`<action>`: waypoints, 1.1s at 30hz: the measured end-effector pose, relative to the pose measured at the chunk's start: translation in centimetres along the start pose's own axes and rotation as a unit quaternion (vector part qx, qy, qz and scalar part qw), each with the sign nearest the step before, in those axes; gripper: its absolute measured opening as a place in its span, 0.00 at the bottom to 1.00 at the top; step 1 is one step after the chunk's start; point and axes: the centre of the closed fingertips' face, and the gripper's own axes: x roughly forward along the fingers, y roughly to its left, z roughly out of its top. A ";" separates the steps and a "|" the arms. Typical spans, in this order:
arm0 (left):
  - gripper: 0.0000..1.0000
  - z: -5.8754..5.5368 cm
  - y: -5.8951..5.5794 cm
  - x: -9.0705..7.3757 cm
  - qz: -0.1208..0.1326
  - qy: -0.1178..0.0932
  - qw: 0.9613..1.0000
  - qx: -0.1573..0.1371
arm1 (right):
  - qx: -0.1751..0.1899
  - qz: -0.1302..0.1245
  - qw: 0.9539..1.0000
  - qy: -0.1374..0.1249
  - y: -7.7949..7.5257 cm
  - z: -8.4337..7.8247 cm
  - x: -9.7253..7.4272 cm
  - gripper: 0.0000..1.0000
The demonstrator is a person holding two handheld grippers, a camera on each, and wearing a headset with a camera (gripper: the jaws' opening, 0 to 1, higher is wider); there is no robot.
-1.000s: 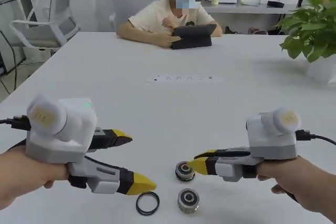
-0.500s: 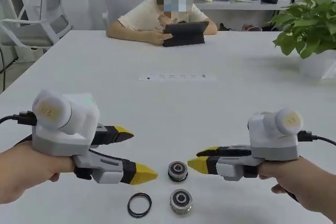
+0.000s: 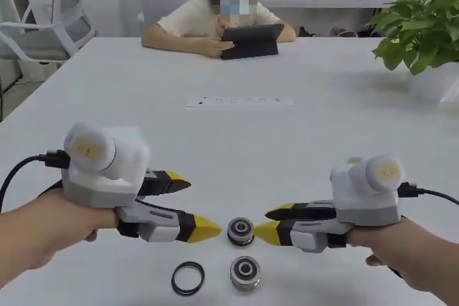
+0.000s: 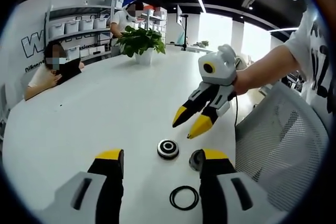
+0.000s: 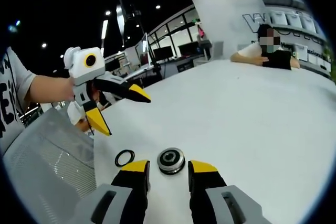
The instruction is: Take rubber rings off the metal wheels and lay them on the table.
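The left gripper [image 3: 203, 207], jaws wide apart, is just left of the far wheel [image 3: 240, 230]; the right gripper [image 3: 261, 223], jaws slightly apart, is just right of it. A ring [image 3: 188, 278] lies nearby.

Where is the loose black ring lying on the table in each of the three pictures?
Head view: ring near the bottom edge, left of centre.
Left gripper view: ring low, between that view's own jaws.
Right gripper view: ring lower left, just outside the left-hand jaw.
Shared landmark: the metal wheel close by.
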 end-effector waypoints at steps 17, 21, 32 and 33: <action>0.47 -1.3 -0.3 2.6 -0.014 0.018 1.000 0.000 | -0.031 -0.006 0.999 0.027 -0.6 -1.9 1.2 0.26; 0.43 -1.4 -0.5 3.1 -0.018 0.019 1.000 0.001 | -0.034 -0.005 0.999 0.027 -0.5 -2.0 1.4 0.25; 0.36 -2.2 -1.3 4.4 -0.029 0.029 0.999 0.003 | -0.042 -0.003 0.999 0.034 -0.6 -2.5 2.1 0.22; 0.36 -2.2 -1.4 4.5 -0.030 0.029 0.999 0.003 | -0.042 -0.003 0.999 0.034 -0.6 -2.5 2.2 0.22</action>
